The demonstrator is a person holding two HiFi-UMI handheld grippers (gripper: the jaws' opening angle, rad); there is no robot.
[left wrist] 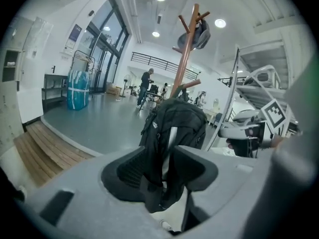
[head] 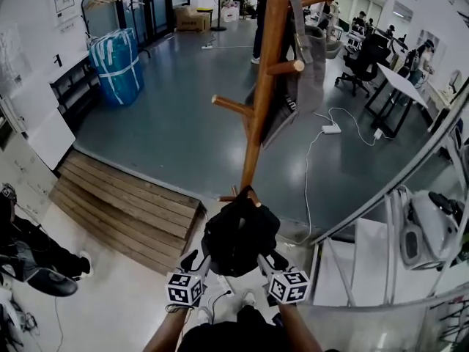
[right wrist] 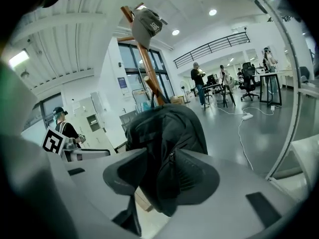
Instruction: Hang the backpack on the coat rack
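Note:
A black backpack (head: 238, 237) hangs between my two grippers, just in front of the foot of the wooden coat rack (head: 267, 72). My left gripper (head: 199, 259) pinches its left side and my right gripper (head: 267, 261) its right side. In the left gripper view the left gripper (left wrist: 167, 171) is shut on a fold of the backpack (left wrist: 174, 123), with the coat rack (left wrist: 185, 59) behind it. In the right gripper view the right gripper (right wrist: 162, 176) is shut on the backpack (right wrist: 164, 128) below the coat rack (right wrist: 147, 68). A grey bag (head: 308, 57) and a cap (right wrist: 148, 21) hang on upper pegs.
A wooden platform (head: 124, 204) lies at the left, with a blue wrapped bundle (head: 117, 64) beyond it. A slanted rail and glass panel (head: 396, 189) close off the right. A power strip (head: 331, 129) with cable lies on the floor. A person (head: 29, 255) sits at the far left.

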